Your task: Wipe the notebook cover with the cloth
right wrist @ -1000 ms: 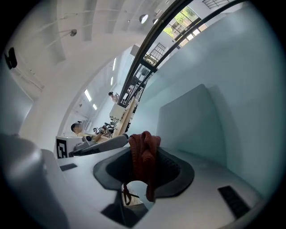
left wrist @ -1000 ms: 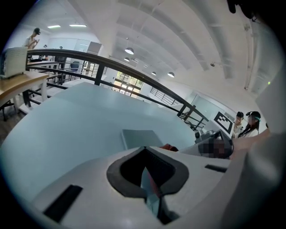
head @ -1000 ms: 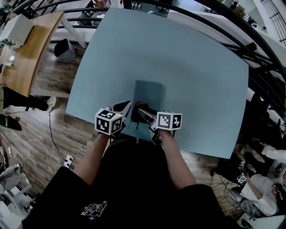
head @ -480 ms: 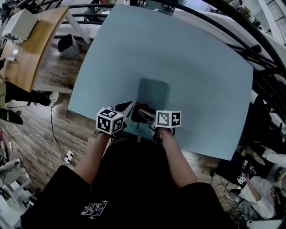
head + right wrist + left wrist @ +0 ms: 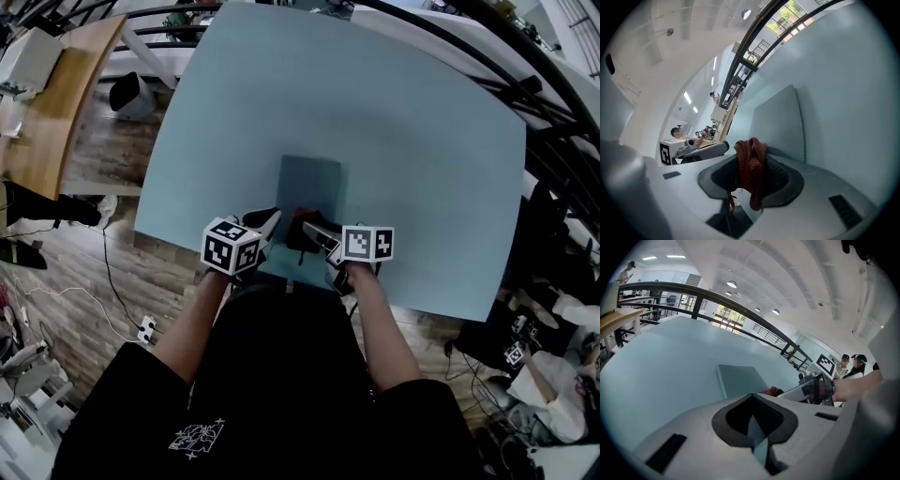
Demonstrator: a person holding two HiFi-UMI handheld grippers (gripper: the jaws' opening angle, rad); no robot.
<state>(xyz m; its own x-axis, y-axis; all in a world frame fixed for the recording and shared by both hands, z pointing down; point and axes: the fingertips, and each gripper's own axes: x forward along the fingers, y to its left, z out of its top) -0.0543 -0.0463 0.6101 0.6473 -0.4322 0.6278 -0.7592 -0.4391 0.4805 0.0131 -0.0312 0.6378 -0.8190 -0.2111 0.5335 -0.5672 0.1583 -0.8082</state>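
Note:
A grey-blue notebook (image 5: 310, 185) lies flat on the light blue table (image 5: 412, 141), close to its near edge. A dark red knitted cloth (image 5: 300, 227) sits at the notebook's near end, and my right gripper (image 5: 312, 232) is shut on it. In the right gripper view the cloth (image 5: 751, 164) bunches between the jaws, with the notebook (image 5: 780, 124) just beyond. My left gripper (image 5: 262, 225) hovers at the notebook's near left corner, shut, nothing in it. From the left gripper view I see the notebook (image 5: 738, 379), the cloth (image 5: 772, 391) and the right gripper (image 5: 811, 385).
The table's near edge (image 5: 281, 274) runs just under both grippers. A wooden desk (image 5: 47, 112) stands off to the left over a plank floor with cables (image 5: 112, 300). A black railing (image 5: 553, 122) curves round the far and right sides. People sit at the lower right (image 5: 553, 394).
The head view has shifted a little. The right gripper with the cloth has drifted slightly right along the notebook's near end. The left gripper stays where it was.

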